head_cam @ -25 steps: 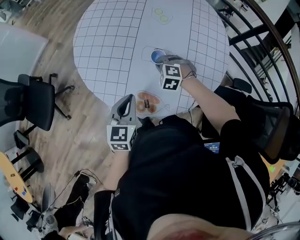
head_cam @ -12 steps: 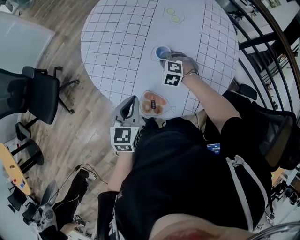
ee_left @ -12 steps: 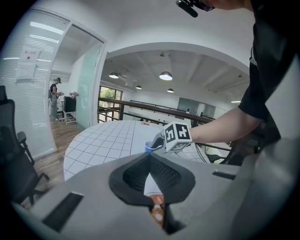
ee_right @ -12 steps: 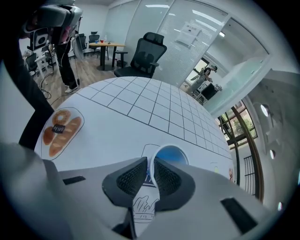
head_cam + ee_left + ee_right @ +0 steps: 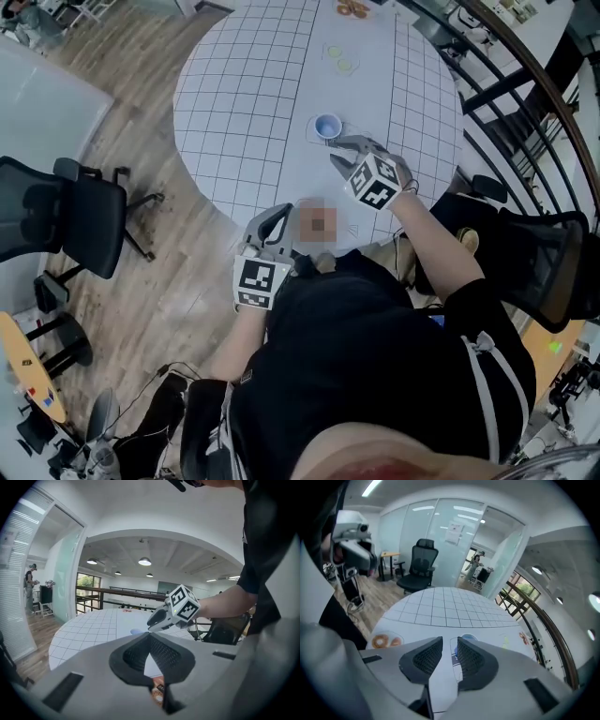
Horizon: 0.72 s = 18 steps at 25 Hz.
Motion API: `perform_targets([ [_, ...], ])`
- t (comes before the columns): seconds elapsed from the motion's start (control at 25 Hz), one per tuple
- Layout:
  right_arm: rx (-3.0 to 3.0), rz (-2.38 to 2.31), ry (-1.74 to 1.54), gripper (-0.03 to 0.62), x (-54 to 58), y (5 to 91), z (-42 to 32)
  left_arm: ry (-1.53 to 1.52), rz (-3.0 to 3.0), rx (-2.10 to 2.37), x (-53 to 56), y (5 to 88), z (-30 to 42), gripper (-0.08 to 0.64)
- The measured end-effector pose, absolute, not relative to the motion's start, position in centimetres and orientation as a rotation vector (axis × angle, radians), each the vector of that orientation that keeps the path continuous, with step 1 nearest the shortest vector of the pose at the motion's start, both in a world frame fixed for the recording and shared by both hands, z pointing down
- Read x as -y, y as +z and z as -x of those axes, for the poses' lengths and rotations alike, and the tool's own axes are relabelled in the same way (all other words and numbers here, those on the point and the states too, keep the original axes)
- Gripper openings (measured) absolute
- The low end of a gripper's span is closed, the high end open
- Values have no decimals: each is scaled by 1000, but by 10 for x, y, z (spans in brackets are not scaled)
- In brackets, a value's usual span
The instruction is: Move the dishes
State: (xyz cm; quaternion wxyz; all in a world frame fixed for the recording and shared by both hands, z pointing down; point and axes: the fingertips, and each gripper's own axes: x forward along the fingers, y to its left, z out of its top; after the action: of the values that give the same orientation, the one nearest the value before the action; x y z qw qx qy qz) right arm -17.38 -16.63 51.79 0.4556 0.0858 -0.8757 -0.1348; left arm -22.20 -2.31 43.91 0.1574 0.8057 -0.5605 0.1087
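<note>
I hold two tools over the one round, gridded counter [image 5: 244, 112]. My right tool [image 5: 342, 145] hangs near the middle of the head view. Its jaws stand a narrow way apart, having just been opening, and nothing sits between them. The one blue cup [image 5: 327, 126] stands upright on the counter just above the tips in that frame, close but untouched, inside a printed outline [image 5: 453, 657]. In the right gripper view the cup shows just beyond the gap.

My left tool [image 5: 279, 214] is lower in the frame, at the counter's near edge. Its jaws are brought together at the tips with nothing pinched there.

The one plate [image 5: 387, 648] lies just right of the left tool in the head view, under a mosaic patch. The right gripper view shows it at lower left, with two doughnuts [image 5: 378, 641] that I can count.

Two small pale-green marks [image 5: 340, 58] lie towards the top of the head view. There are two black office chairs, one at the left [image 5: 56, 211] and one at the right [image 5: 539, 258]
</note>
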Motion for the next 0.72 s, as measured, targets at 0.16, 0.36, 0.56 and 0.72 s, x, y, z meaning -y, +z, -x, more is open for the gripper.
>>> perform_targets([
  [0.16,2303,-336,-216,103,141,479,154,345,-2436,1457,29,442,203,4],
  [0.36,2522,-461,-35,103,145,416,117,344,-2555,1367,93,406,172,4],
  [0.56,2599,-582,65,101,131,369,62,275,-2595,1298,119,370,130,3],
  [0.72,2683,-774,103,80,104,341,4,263,-2673,1206,108,358,78,3],
])
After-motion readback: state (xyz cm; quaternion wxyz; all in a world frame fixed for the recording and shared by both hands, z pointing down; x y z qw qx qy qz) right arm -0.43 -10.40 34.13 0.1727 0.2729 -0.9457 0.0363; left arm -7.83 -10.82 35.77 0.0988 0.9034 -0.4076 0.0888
